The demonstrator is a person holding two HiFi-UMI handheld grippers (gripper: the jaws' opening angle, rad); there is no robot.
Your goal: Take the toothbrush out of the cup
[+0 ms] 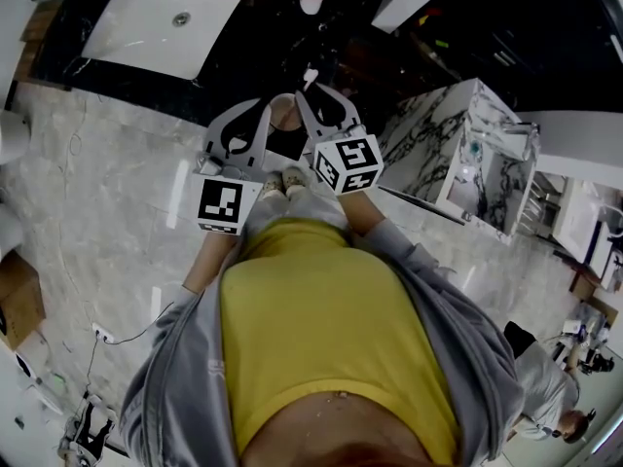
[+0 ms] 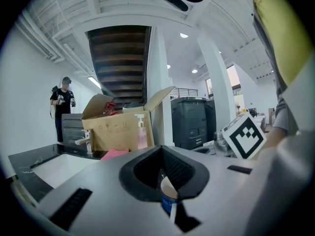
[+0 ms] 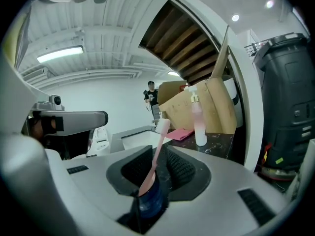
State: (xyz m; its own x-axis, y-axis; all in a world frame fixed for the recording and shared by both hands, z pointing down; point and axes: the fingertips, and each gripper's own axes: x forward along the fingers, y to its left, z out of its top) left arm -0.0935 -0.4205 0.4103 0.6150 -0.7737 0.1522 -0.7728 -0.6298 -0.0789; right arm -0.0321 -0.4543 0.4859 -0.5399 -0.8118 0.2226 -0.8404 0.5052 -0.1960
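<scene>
In front of the black counter (image 1: 253, 71) with its white sink (image 1: 161, 22), my left gripper (image 2: 165, 173) is pinched in on the blue cup (image 2: 167, 194). My right gripper (image 3: 156, 170) is drawn narrow round the pink toothbrush (image 3: 158, 144), whose foot sits in that cup. To do this well, I'd say hold the cup level and draw the brush straight out along its own lean, no twisting, so it doesn't snag the rim. Count: one toothbrush, one cup, two grippers, one pump bottle (image 3: 198, 119), one cardboard box (image 2: 115, 127).
</scene>
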